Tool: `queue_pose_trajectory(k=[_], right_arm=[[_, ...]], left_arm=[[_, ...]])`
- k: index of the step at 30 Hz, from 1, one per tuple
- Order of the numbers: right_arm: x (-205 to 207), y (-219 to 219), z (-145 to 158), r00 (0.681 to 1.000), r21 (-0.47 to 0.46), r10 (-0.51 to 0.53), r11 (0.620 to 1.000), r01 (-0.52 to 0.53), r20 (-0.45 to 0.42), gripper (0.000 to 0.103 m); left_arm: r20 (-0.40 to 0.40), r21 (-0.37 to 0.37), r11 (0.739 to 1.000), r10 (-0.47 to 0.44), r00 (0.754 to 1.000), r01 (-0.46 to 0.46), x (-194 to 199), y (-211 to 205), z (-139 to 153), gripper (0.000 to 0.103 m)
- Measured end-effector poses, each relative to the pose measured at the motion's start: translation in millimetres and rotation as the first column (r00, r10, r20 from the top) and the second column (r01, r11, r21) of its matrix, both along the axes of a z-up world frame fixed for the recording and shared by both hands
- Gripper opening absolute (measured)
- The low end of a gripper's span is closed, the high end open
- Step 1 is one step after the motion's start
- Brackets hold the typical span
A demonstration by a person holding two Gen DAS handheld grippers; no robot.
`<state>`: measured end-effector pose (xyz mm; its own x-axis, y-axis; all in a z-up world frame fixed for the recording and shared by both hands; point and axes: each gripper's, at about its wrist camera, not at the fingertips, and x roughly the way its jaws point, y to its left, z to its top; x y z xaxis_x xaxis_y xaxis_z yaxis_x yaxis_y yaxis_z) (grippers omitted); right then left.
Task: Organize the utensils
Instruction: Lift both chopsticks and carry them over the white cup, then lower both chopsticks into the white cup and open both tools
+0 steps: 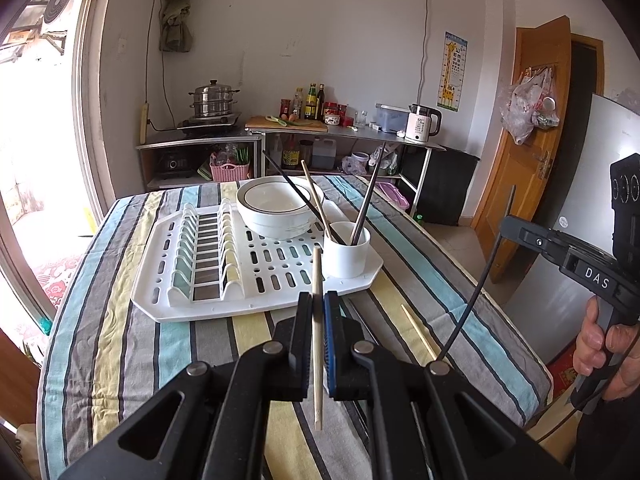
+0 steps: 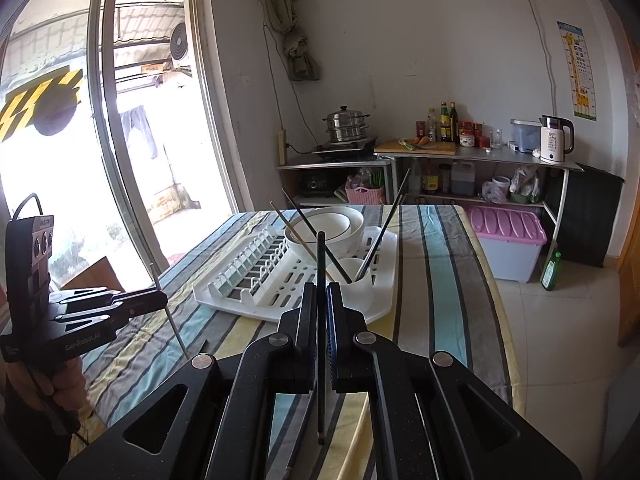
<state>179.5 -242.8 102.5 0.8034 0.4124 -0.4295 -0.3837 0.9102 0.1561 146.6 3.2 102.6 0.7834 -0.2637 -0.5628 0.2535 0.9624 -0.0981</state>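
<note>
Left gripper pinches a wooden chopstick, right gripper a black chopstick; next, both into the centre-frame cup

A tablecloth striped in pale blue, yellow, grey and black fills the lower frame; at centre, a white drying rack, a white bowl with a dark rim line and a white cup. A pink-lidded bin sits at right, under a yellow giraffe chart.
</note>
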Motion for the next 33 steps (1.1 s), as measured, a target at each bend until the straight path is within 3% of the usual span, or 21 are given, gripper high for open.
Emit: queue_pose_trajectory(k=[12,23,33], right_arm=[[22.8,-4.4,25.0,0.999,0.005,-0.021,1.000,0.021,0.050,0.004],[58.7,-8.7,47.3,0.996,0.024,-0.037,0.999,0.035,0.080,0.004],[94.7,-4.5,57.4,0.995,0.048,-0.040,0.998,0.036,0.092,0.004]], left_arm=[[0.040,-0.002,0.999,-0.052,0.998,0.052,33.0,-22.0,34.8,0.006],[0.084,-0.034,0.995,-0.089,0.992,0.093,92.2,-52.3,71.8,0.006],[0.094,-0.064,0.995,-0.067,0.993,0.073,137.4,-61.4,79.3,0.006]])
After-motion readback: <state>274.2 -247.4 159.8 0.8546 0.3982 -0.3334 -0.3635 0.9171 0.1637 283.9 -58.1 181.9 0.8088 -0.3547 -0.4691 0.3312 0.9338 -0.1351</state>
